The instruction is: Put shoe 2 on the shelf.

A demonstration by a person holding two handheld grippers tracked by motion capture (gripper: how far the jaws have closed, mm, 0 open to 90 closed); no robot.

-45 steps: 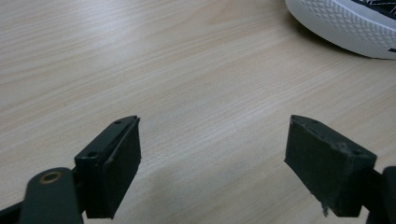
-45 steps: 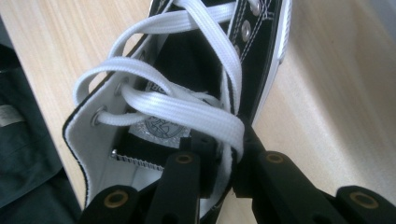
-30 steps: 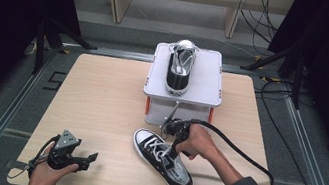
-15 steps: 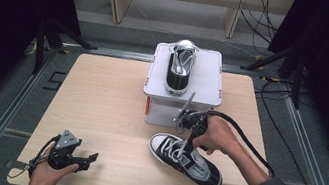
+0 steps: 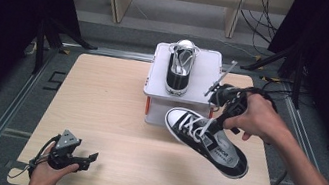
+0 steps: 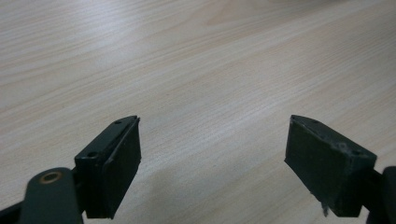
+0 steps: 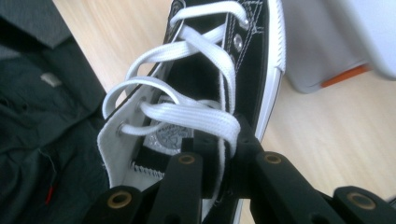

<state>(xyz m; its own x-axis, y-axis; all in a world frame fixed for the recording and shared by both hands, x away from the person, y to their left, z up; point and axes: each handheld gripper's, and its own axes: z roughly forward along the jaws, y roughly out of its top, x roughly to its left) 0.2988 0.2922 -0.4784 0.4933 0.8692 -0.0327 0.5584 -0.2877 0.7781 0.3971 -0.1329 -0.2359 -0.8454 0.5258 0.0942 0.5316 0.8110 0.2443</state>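
The right tool (image 5: 222, 113) is closed tight on the side wall of a black sneaker (image 5: 207, 141) with white laces, near its opening, and holds it in the air above the right part of the desk (image 5: 99, 107), just in front of the white box (image 5: 204, 71). The toe of this sneaker points toward the box. A second black sneaker (image 5: 179, 69) stands on top of the box. The left tool (image 5: 83, 159) rests low at the near left corner of the desk, its jaws wide apart with nothing between them.

Black sneaker (image 5: 207, 141) with white laces and toe; pale wood-grain table (image 5: 98, 112); white box (image 5: 207, 69).
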